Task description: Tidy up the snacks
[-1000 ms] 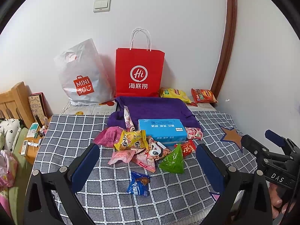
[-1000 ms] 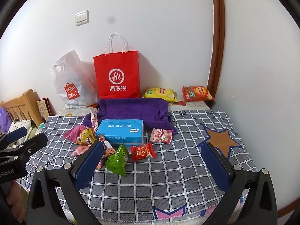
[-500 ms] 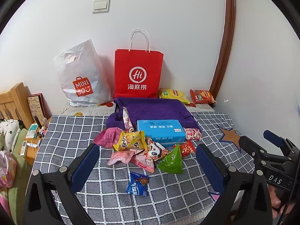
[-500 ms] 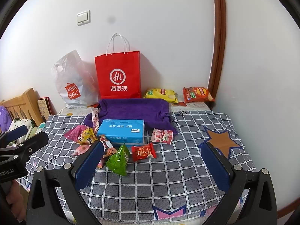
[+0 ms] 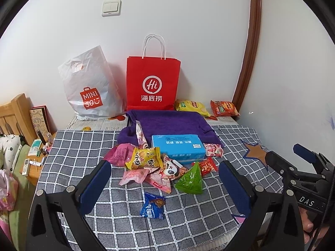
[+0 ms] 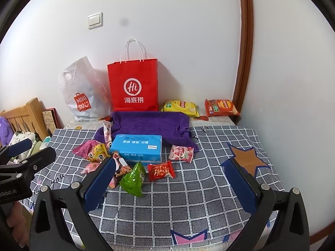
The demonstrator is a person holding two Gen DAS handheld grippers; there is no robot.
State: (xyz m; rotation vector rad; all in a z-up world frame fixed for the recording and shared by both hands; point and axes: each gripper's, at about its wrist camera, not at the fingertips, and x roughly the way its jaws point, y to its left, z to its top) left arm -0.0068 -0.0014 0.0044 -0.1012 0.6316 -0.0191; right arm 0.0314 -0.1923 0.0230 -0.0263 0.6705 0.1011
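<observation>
A heap of snack packets lies on the grey checked cloth: a green triangular pack, a small blue pack, a yellow pack, a red pack and a pink strawberry pack. A blue tissue box sits behind them. My left gripper is open and empty above the blue pack. My right gripper is open and empty, to the right of the green pack.
A red paper bag and a white MINISO plastic bag stand against the wall, behind a purple towel. Yellow and orange chip bags lie at the back right. A wooden headboard and cluttered shelf are left.
Both views have shifted very slightly; the scene sits a touch lower and nearer. No snack has moved and both grippers stay open.
</observation>
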